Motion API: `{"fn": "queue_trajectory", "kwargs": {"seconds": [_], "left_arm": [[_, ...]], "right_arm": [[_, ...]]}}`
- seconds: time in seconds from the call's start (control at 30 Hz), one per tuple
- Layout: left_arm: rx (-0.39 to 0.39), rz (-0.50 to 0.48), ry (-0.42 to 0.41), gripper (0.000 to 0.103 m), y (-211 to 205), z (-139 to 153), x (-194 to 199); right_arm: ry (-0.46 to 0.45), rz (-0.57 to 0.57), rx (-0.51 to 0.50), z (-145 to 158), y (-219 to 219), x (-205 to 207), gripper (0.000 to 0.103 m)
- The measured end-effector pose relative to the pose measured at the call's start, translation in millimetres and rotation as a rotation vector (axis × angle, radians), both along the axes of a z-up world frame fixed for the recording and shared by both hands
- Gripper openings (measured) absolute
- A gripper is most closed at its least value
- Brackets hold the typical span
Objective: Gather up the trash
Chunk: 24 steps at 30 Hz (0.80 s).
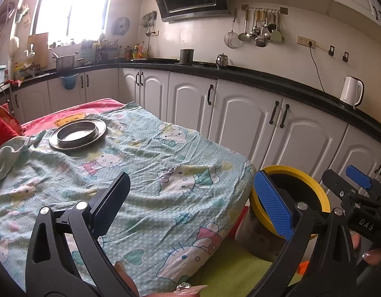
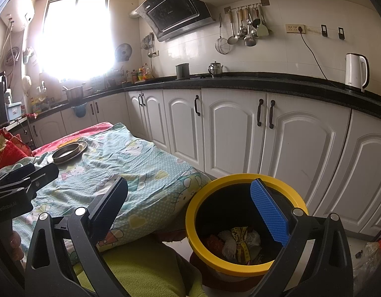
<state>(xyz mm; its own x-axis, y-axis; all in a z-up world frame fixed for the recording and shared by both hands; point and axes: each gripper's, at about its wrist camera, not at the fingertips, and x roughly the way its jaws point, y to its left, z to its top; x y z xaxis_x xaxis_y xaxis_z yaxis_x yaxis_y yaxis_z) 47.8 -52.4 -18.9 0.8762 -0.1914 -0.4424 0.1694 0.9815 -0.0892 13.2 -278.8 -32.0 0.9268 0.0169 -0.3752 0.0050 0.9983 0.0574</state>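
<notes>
Seemingly, most of the collecting is behind me. Through the left wrist view, my left gripper [image 1: 190,205] stands wide and holds nothing. Under and ahead of it spreads the cloth [image 1: 146,163] that covers the bench, and I see no scrap of trash on it. The only thing there is a metal dish [image 1: 77,133], well ahead and to the left of the gripper, and it looks bare inside. The bin [image 1: 312,185] sits just off the bench edge, to the right of the gripper and partly behind its blue finger [image 1: 273,205]. My right gripper [image 1: 359,190] shows at the far right, above the bin.

Through the right wrist view, my right gripper [image 2: 193,210] is also spread wide and carries nothing. The bin [image 2: 198,222] lies right below and slightly ahead of it, and the trash [image 2: 240,242] rests at its bottom: crumpled wrappers and paper. The cloth [image 2: 141,163] to the left is again free of litter, with the dish [image 2: 69,152] far ahead to the left.

I judge that nothing is left on the bench to pick up, though the floor near the bin is mostly hidden from me.
</notes>
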Motion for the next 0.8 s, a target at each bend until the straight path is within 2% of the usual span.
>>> {"fn": "queue_trajectory", "kwargs": {"seconds": [0.27, 0.43, 0.53, 0.6, 0.67, 0.73, 0.77, 0.8], "left_arm": [[0.004, 0.022, 0.014, 0.092, -0.6, -5.3, 4.1], [-0.030, 0.079, 0.051, 0.092, 20.2, -6.1, 8.9], [-0.037, 0.224, 0.103, 0.092, 71.7, -8.8, 12.5], [-0.046, 0.341, 0.141, 0.092, 118.3, -14.3, 9.6], [-0.028, 0.488, 0.182, 0.092, 174.4, -23.0, 2.9], [0.003, 0.644, 0.228, 0.092, 227.8, -33.3, -3.2], [0.012, 0.738, 0.275, 0.092, 263.6, -41.1, -7.6], [0.011, 0.787, 0.301, 0.092, 285.5, -46.1, -10.6]], "right_arm": [[0.003, 0.006, -0.002, -1.5, 0.8, 0.6, 0.097], [0.075, 0.084, 0.014, -2.0, 16.5, 24.6, 0.097], [0.157, 0.187, 0.033, 4.5, 53.6, 53.3, 0.097], [0.216, 0.314, 0.027, 8.0, 98.2, 75.1, 0.097], [0.270, 0.456, -0.008, 5.1, 157.1, 91.0, 0.097], [0.324, 0.621, -0.054, -6.5, 236.8, 103.2, 0.097], [0.346, 0.677, -0.071, -12.1, 266.4, 106.5, 0.097], [0.372, 0.724, -0.095, -19.8, 301.9, 109.2, 0.097]]}}
